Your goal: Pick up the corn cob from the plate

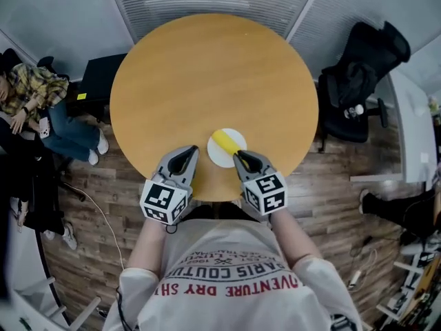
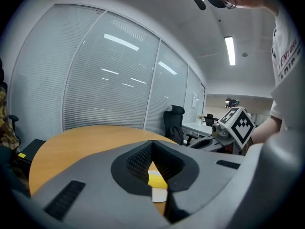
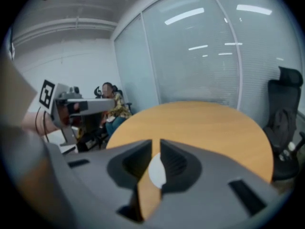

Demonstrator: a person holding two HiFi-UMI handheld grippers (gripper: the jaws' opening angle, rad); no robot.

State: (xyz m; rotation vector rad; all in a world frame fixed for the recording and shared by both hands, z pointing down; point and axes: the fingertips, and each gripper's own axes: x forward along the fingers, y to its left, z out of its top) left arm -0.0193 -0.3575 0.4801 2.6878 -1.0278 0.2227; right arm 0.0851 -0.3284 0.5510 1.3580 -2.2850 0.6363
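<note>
Head view: yellow corn cob (image 1: 224, 142) lies diagonally on white plate (image 1: 220, 159).

We read the round tan wood-look tabletop (image 1: 207, 74) as smooth and matt, with only a soft sheen. On it, the round white plate (image 1: 219, 158) looks smooth, and the yellow corn cob (image 1: 225, 141) looks faintly glossy. Over the tabletop's near edge, the left gripper (image 1: 189, 152) and right gripper (image 1: 238, 156) are matt grey plastic, and their fingers (image 2: 138, 160) carry black ribbed faces. Around the tabletop, the floor (image 1: 324, 192) is grained wood plank.
</note>
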